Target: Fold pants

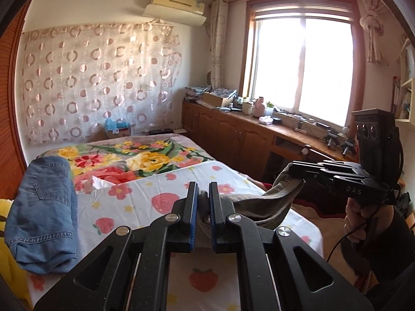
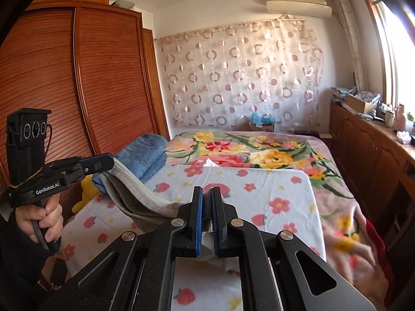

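Grey pants (image 1: 262,204) hang stretched between my two grippers above the strawberry-print sheet (image 1: 145,189). My left gripper (image 1: 203,194) is shut on one end of the pants. My right gripper (image 1: 293,169) holds the other end at the right of the left wrist view. In the right wrist view my right gripper (image 2: 206,199) is shut on the grey pants (image 2: 135,197), and my left gripper (image 2: 109,162) grips them at the left. The cloth sags between the two grips.
Folded blue jeans (image 1: 41,212) lie at the bed's left edge, also in the right wrist view (image 2: 147,153). A floral blanket (image 2: 259,150) covers the far bed. A wooden wardrobe (image 2: 77,83) stands at the left, and low cabinets (image 1: 233,132) run under the window.
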`<state>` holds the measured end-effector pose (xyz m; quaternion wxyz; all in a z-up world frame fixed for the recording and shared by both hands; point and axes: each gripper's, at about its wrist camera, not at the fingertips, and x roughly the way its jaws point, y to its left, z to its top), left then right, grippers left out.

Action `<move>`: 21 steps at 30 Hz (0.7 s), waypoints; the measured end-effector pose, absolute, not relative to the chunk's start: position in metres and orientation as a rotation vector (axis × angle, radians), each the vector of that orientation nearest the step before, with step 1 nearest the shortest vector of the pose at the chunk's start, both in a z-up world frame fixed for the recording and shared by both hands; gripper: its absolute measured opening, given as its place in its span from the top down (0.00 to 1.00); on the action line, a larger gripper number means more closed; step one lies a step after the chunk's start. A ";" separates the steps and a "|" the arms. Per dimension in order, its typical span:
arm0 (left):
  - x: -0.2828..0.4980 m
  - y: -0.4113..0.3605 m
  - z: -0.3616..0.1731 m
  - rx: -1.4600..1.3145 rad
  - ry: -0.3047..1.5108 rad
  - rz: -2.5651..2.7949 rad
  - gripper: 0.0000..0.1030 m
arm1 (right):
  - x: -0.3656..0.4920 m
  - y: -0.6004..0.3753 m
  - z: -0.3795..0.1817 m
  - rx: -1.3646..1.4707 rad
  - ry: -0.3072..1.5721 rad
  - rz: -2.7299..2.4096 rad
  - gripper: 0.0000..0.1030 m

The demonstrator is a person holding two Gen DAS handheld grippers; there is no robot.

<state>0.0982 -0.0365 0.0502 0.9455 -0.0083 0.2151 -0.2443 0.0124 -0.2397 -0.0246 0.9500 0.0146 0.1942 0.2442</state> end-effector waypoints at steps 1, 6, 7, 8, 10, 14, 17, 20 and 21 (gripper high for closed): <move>0.101 -0.034 0.047 -0.021 0.448 -0.492 0.91 | 0.019 -0.240 -0.027 0.029 0.403 0.500 0.94; 0.128 -0.027 0.016 -0.050 0.521 -0.469 0.91 | 0.055 -0.236 -0.045 0.044 0.471 0.514 0.94; 0.129 -0.026 0.014 -0.053 0.529 -0.467 0.91 | 0.063 -0.236 -0.049 0.046 0.486 0.518 0.94; 0.134 -0.025 0.010 -0.056 0.540 -0.463 0.91 | 0.070 -0.235 -0.052 0.046 0.499 0.521 0.94; 0.145 -0.024 0.005 -0.057 0.557 -0.455 0.91 | 0.083 -0.231 -0.056 0.041 0.519 0.526 0.94; 0.169 -0.024 0.014 -0.058 0.553 -0.435 0.91 | 0.111 -0.224 -0.040 0.016 0.528 0.526 0.94; 0.192 -0.027 0.036 -0.031 0.520 -0.416 0.91 | 0.140 -0.215 -0.020 -0.005 0.509 0.516 0.94; 0.211 -0.031 0.073 -0.002 0.448 -0.393 0.91 | 0.171 -0.210 0.012 -0.026 0.454 0.492 0.95; 0.216 -0.032 0.091 0.008 0.410 -0.385 0.91 | 0.179 -0.209 0.025 -0.027 0.429 0.483 0.95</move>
